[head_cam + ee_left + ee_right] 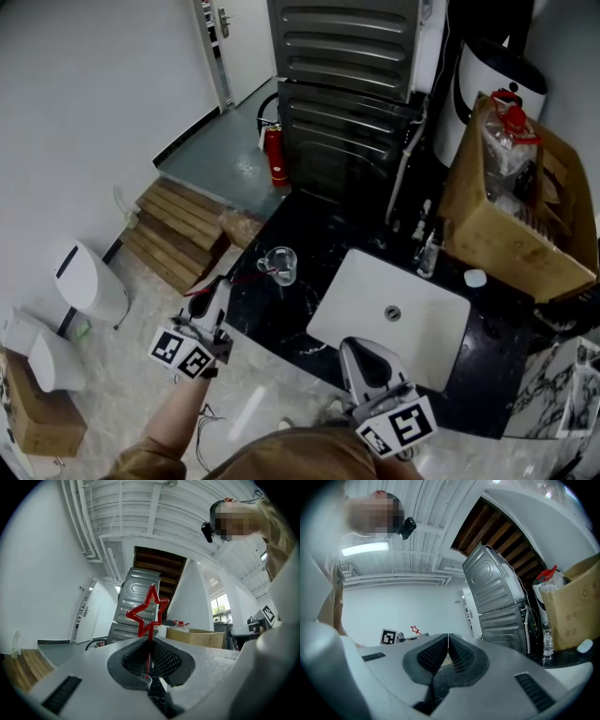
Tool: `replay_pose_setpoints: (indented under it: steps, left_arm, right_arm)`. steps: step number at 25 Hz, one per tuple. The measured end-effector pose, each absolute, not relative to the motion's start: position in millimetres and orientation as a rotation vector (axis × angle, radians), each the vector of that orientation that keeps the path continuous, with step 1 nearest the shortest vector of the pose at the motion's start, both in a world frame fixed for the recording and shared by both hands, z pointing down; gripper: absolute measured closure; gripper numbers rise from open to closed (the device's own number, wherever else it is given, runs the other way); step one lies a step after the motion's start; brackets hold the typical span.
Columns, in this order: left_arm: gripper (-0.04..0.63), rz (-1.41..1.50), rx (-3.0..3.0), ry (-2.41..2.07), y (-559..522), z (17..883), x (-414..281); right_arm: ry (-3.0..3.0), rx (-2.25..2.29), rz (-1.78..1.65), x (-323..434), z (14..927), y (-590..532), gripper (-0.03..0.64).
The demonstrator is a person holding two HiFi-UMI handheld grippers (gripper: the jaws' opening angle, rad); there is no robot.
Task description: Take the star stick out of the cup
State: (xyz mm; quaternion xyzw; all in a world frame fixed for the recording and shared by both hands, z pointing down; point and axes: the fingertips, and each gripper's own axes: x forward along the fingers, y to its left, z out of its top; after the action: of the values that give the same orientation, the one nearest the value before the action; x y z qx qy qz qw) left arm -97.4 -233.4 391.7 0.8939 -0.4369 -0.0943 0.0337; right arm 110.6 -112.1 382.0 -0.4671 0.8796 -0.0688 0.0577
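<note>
1. Left gripper (149, 640) pinches the thin red stem of the star stick (150, 631), with the star upright above its tips.
2. Just beyond it, a clear cup (279, 264) stands on the dark bench (314, 220).
3. Right gripper (448, 641) is pressed together and empty, by the white sink (375, 286).

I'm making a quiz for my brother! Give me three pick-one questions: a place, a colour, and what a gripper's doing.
1. Where is the clear cup? A on the floor; B on the black counter, left of the white sink; C in the box.
2. What colour is the star stick? A red; B blue; C green.
3. The left gripper has its jaws: A wide open; B shut on nothing; C shut on the star stick.

1 B: it stands beside the sink. 2 A: the star is red. 3 C: the jaws pinch its stem.
</note>
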Motion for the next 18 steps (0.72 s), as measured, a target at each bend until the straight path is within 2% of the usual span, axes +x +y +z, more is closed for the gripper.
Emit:
replay_pose_setpoints:
  steps: [18]
  left_arm:
    - [0.583,-0.335,2.761,-1.493,-177.7,358.7,-142.5]
  right_arm:
    - [2.708,-1.306,-0.196,82.1,376.0,-116.7,0.614]
